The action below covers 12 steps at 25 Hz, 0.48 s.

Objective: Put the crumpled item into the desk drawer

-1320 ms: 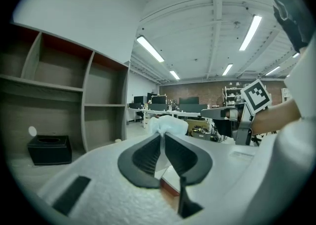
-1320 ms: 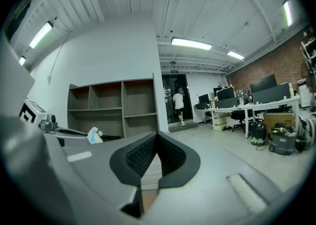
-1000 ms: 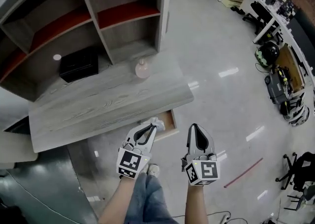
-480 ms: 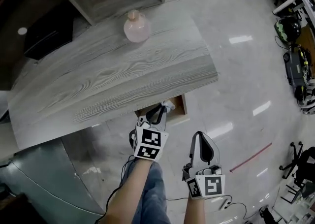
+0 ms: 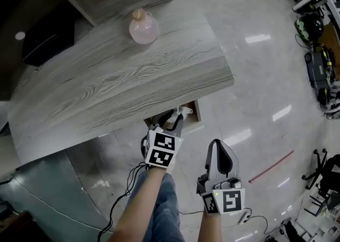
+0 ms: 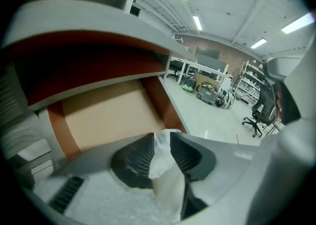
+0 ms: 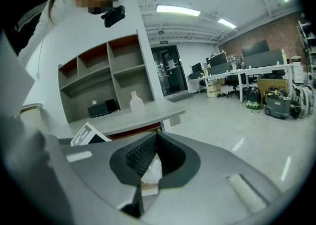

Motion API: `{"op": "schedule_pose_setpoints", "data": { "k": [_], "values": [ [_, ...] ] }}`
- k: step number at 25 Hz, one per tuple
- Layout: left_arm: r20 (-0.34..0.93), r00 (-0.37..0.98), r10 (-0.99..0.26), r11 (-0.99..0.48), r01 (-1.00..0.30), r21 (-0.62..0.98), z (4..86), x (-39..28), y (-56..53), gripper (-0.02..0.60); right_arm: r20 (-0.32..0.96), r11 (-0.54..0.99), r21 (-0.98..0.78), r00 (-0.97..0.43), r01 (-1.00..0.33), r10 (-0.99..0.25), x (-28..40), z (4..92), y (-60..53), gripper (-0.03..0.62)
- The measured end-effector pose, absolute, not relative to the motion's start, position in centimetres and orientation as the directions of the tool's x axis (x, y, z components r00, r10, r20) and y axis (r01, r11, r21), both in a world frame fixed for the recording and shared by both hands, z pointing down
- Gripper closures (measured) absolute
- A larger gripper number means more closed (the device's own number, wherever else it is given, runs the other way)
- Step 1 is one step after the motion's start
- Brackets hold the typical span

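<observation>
While tight on the crumpled item (image 6: pixel 159 156), left gripper (image 5: pixel 177 114) now nearer the drawer (image 6: pixel 106 115); right gripper (image 5: pixel 218 144) fingers (image 7: pixel 143 153) together.

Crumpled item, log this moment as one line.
left hand-held gripper: shut on crumpled item | place: at open drawer | right hand-held gripper: shut, empty
</observation>
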<state>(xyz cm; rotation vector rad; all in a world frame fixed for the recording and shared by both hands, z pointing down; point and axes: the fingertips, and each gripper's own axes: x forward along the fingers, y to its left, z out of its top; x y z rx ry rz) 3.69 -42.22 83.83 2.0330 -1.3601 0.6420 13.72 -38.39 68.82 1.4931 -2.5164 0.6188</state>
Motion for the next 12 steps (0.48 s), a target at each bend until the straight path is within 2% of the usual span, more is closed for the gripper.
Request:
{"op": "schedule_pose_setpoints", "data": {
  "k": [3,5,9,12],
  "values": [
    [0.661,0.373,-0.651,-0.292,-0.927,0.236,82.0,3.6,-41.2,0.485,0.315,0.419,-0.258,-0.486,-0.871,-0.815,13.6,67.6,-38.5,0.582],
    [0.637,0.386,-0.667,-0.291,-0.922,0.254,79.6,3.7,-40.1,0.514,0.300,0.414,-0.257,-0.479,-0.873,-0.825,13.8,66.1,-38.7,0.582],
    [0.564,0.392,-0.727,-0.295,-0.920,0.259,70.7,4.4,-39.5,0.569,0.256,0.401,-0.253,-0.461,-0.880,-0.850,15.7,60.0,-40.1,0.582],
    [0.473,0.383,-0.794,-0.312,-0.923,0.224,63.7,3.9,-41.3,0.578,0.179,0.389,-0.239,-0.435,-0.889,-0.883,16.9,55.0,-42.0,0.582]
  ]
}}
